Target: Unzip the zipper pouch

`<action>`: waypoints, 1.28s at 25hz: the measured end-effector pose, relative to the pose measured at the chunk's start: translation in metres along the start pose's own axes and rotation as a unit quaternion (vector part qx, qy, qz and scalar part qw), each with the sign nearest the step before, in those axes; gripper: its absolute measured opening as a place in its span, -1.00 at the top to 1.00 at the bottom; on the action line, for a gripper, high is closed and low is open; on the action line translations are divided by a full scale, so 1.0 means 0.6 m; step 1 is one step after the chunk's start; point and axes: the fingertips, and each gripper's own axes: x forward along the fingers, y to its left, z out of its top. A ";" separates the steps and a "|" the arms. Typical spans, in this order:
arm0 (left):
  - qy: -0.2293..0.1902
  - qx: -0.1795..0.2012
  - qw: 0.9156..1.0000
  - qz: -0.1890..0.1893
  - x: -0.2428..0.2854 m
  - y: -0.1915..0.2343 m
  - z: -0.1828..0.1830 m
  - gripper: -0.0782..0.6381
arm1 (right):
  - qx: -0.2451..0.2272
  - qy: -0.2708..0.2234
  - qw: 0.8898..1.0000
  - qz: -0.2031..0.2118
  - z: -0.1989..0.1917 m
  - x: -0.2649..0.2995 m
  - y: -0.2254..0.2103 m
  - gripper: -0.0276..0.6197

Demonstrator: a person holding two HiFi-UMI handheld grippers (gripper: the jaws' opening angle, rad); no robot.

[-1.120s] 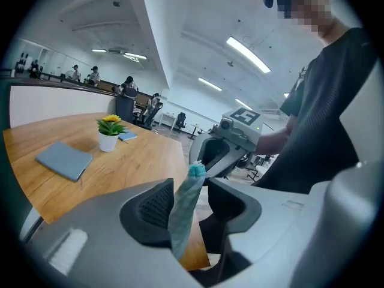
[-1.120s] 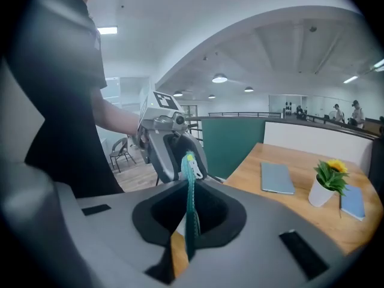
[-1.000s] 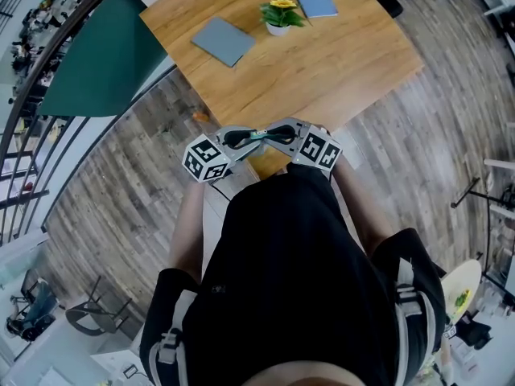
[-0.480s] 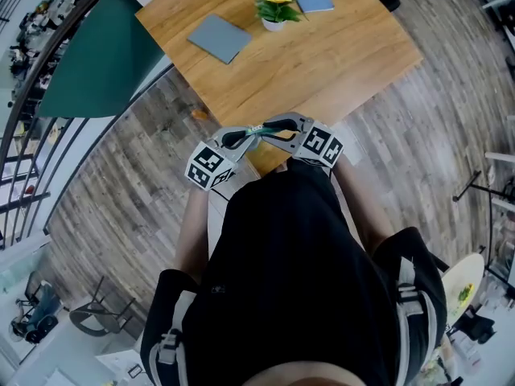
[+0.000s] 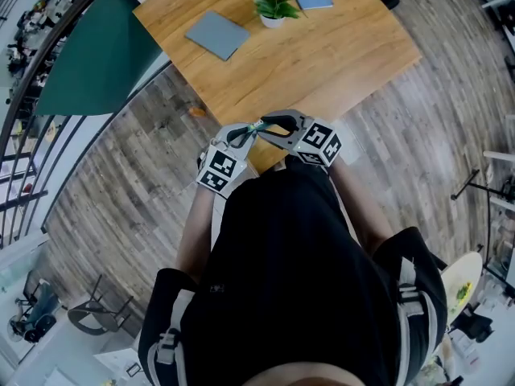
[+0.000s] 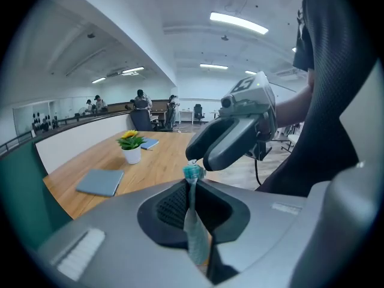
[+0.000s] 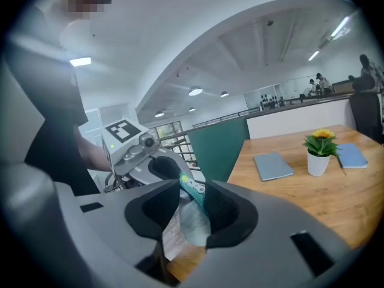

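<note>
Within the last second the hold has passed from one side to the other: the left gripper (image 6: 191,200), which stood wide, has clamped its jaws flat on the edge of the zipper pouch (image 6: 195,239), while the right gripper (image 7: 189,206), which was shut, is opening its jaws, with the pouch between them but no longer pinched. I judge this a re-grip, not the pull itself: the left side now anchors the pouch so that the right can take a fresh hold, probably on the slider. The pouch hangs in the air between the two grippers, close before the person's black-clad torso (image 5: 290,272) and over the near edge of the wooden table (image 5: 322,51), well apart from the potted yellow flower (image 5: 273,8) and the two grey-blue notebooks (image 5: 217,34) lying there. Only a thin clear strip of pouch and the teal zipper end (image 6: 193,173) show; the jaws cover the rest. I cannot pick out the slider or its tab, nor tell whether the zip has opened at all. From the head view the pouch is a mere sliver.
</note>
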 end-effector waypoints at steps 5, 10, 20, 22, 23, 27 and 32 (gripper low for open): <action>0.005 0.017 1.000 0.016 0.008 -0.002 0.000 0.75 | 0.063 -0.015 0.998 0.005 0.002 -0.001 -0.013 0.51; 0.009 0.018 1.000 0.016 0.010 -0.005 -0.003 0.75 | 0.120 -0.055 0.991 0.008 0.011 -0.013 -0.020 0.66; 0.015 0.023 1.000 0.016 0.020 -0.011 -0.008 0.74 | 0.204 -0.083 0.975 0.023 0.004 -0.012 -0.034 0.81; 0.013 0.021 1.000 0.016 0.022 -0.013 -0.006 0.74 | 0.228 -0.087 0.969 0.026 0.004 -0.011 -0.035 0.82; 0.012 0.020 1.000 0.016 0.022 -0.014 -0.006 0.74 | 0.234 -0.089 0.968 0.026 0.005 -0.011 -0.035 0.82; 0.017 0.022 0.999 0.022 0.023 -0.014 -0.007 0.74 | 0.240 -0.079 0.967 0.023 0.002 -0.011 -0.037 0.82; 0.028 0.030 0.999 0.029 0.031 -0.019 -0.012 0.74 | 0.239 -0.059 0.969 0.013 -0.010 -0.010 -0.038 0.81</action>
